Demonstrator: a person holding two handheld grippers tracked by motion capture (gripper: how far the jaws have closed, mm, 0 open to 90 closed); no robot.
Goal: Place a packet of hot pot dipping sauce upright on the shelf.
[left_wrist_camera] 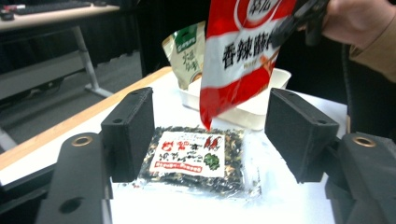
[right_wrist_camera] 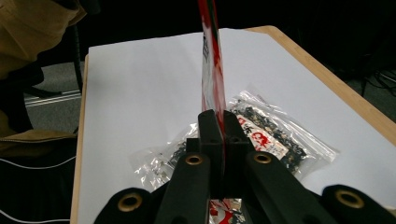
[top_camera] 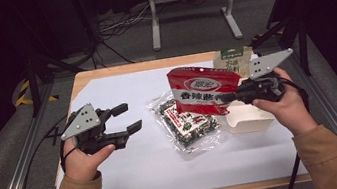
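My right gripper (top_camera: pixel 225 98) is shut on the edge of a red and white snack bag (top_camera: pixel 202 90), which hangs in the air above the table, seen edge-on as the red bag (right_wrist_camera: pixel 212 70) in the right gripper view. Under it a clear packet of dark food with a red and white label (top_camera: pixel 188 122) lies flat on the white sheet. My left gripper (top_camera: pixel 127 118) stands open at the left, apart from both packs, nothing between its fingers. Past its jaws I see the clear packet (left_wrist_camera: pixel 196 158) and the hanging red bag (left_wrist_camera: pixel 238 56).
A white tray (top_camera: pixel 248 119) sits on the right, under the right hand. A beige and green pouch (top_camera: pixel 232 62) stands behind it. The white sheet (top_camera: pixel 133 175) covers the wooden table (top_camera: pixel 102 73); a metal frame stands on the floor beyond.
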